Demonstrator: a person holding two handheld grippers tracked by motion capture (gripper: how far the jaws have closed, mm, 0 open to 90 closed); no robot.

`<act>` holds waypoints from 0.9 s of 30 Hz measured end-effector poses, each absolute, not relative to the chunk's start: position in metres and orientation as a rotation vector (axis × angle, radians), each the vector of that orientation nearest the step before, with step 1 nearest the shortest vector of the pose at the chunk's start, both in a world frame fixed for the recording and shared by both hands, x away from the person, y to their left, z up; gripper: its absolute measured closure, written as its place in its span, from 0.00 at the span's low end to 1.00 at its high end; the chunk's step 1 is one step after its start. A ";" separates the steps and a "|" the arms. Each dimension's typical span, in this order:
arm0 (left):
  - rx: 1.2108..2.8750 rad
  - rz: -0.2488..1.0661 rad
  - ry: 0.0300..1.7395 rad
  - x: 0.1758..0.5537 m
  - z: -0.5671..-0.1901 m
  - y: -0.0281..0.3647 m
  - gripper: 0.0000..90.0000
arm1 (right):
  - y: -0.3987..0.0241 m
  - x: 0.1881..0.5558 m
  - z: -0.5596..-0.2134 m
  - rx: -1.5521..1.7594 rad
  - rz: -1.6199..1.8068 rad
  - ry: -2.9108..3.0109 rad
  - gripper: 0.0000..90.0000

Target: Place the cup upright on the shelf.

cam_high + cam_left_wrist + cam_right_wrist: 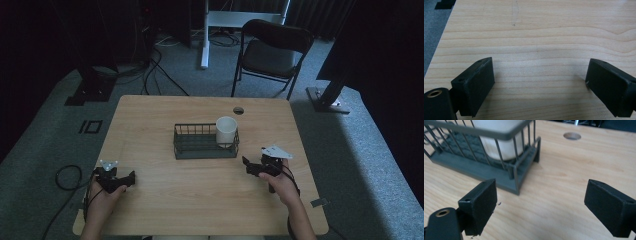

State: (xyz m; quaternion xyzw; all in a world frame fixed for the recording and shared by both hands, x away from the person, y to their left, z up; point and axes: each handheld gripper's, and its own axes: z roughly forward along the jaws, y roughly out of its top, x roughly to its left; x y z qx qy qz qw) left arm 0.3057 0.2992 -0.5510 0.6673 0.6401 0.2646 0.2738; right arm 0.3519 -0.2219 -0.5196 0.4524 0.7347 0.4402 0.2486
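Both the left gripper (121,181) and the right gripper (251,166) rest empty with jaws spread, probably idle, the right nearer the wire basket (200,148) holding the white cup (226,131).

Looks down and forward from above onto the whole table (165,200), chair (272,50) beyond. Rides low on the left gripper (540,85), close over bare wood near the table's left edge. Rides the right gripper (540,205), facing the basket (506,178) corner and cup (496,145), both shared with the high view.
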 end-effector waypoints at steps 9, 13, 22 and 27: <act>1.794 0.712 1.722 0.306 -0.551 0.299 0.10 | -0.232 0.344 -0.531 1.237 1.142 2.058 0.12; 1.795 0.712 1.722 0.306 -0.551 0.299 0.10 | -0.238 0.339 -0.535 1.259 1.118 2.073 0.12; 1.794 0.712 1.722 0.306 -0.551 0.299 0.10 | -0.251 0.329 -0.538 1.255 1.085 2.103 0.12; 1.794 0.712 1.722 0.306 -0.551 0.299 0.10 | -0.257 0.325 -0.539 1.252 1.081 2.129 0.12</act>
